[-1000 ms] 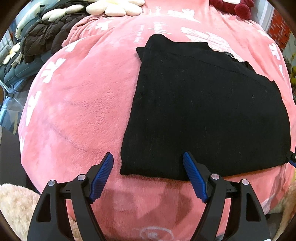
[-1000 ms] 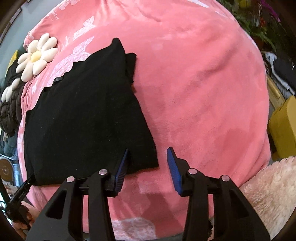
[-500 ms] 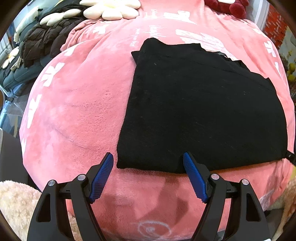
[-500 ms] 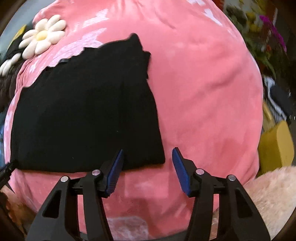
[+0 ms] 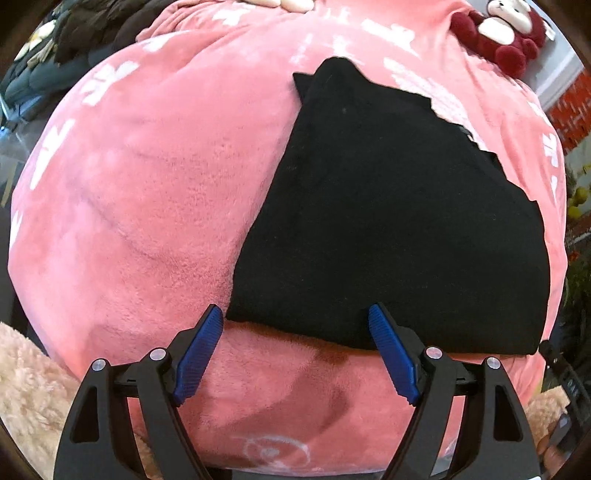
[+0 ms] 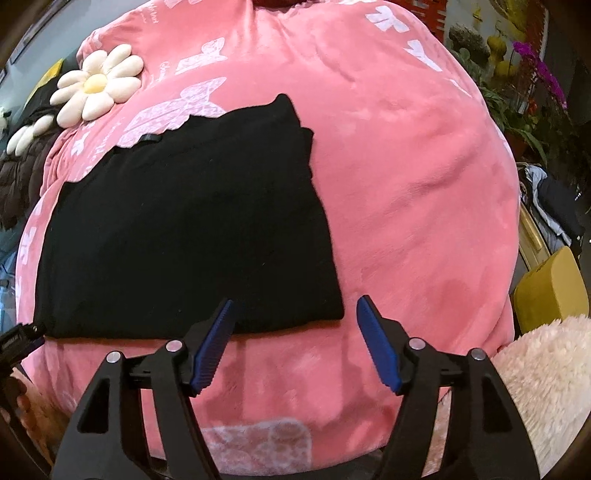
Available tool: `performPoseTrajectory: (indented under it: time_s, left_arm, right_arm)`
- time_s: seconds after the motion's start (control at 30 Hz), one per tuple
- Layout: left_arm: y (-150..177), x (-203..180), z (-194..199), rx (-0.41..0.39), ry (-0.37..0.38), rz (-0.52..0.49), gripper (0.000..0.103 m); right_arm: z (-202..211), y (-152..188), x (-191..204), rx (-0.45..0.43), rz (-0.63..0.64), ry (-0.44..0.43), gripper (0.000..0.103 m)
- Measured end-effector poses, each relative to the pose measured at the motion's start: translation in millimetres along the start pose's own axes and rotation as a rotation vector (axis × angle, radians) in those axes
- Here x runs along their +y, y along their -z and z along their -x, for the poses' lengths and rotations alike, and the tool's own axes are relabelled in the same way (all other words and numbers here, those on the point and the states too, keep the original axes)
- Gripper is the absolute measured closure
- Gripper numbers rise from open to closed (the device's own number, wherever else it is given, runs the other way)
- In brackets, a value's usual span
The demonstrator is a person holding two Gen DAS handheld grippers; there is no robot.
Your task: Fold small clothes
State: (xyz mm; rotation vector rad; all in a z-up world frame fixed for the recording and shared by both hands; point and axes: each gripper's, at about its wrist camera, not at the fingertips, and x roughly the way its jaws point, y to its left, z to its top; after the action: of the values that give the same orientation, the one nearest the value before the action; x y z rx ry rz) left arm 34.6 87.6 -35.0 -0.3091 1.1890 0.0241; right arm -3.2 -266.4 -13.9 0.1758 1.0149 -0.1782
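A black garment (image 5: 399,221) lies folded flat on a pink plush blanket (image 5: 147,184). It also shows in the right wrist view (image 6: 192,229). My left gripper (image 5: 295,314) is open and empty, just before the garment's near left corner, straddling its near edge. My right gripper (image 6: 293,306) is open and empty, just before the garment's near right corner. The other gripper's tip shows at the left edge of the right wrist view (image 6: 18,338).
A daisy-shaped cushion (image 6: 96,86) and dark padded jackets (image 6: 18,173) lie at the far left. A red plush toy (image 5: 498,33) sits at the far right. A yellow box (image 6: 550,288), cream fluffy fabric (image 6: 546,376) and potted plants (image 6: 524,74) stand to the right.
Both grippers have stayed open and drawn back slightly from the garment's near edge, the views shifting sideways. The garment has not moved.
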Motion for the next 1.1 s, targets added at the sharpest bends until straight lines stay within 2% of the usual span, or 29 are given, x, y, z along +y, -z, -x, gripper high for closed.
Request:
performPoseTrajectory:
  time_s: [0.33, 0.5, 0.63, 0.7, 0.8, 0.87, 1.0, 1.1]
  left_arm:
    - [2.1, -14.5, -3.6, -0.018, -0.047, -0.081, 0.025]
    - [1.8, -16.8, -5.2, -0.019, -0.055, -0.089, 0.025]
    - [2.9, -15.2, -5.3, -0.016, -0.056, -0.086, 0.025]
    - [3.0, -15.1, -5.9, -0.014, -0.058, -0.088, 0.024]
    - [2.6, -13.4, -5.8, -0.014, -0.055, -0.088, 0.024]
    - [2.5, -11.9, -5.4, -0.014, -0.048, -0.084, 0.024]
    - [0.7, -4.6, 2.2, -0.022, -0.001, -0.057, 0.024]
    - [-6.2, 10.8, 9.4, -0.049, 0.091, 0.049, 0.02]
  right_arm:
    - [1.0, -1.8, 3.3, -0.03, 0.002, 0.02, 0.036]
    - [14.5, -21.6, 15.7, -0.1, 0.036, -0.055, 0.036]
    - [2.6, -40.4, 37.4, -0.066, 0.075, -0.113, 0.036]
    - [-8.7, -46.7, 41.5, -0.048, 0.09, -0.092, 0.036]
    - [-35.2, -46.8, 32.9, 0.018, 0.093, 0.005, 0.036]
    - [-50.7, -41.1, 16.9, 0.071, 0.076, 0.059, 0.036]
    - [-36.3, -30.5, -18.7, 0.083, -0.07, 0.027, 0.036]
    - [-20.1, -22.5, -33.5, 0.074, -0.145, -0.006, 0.034]
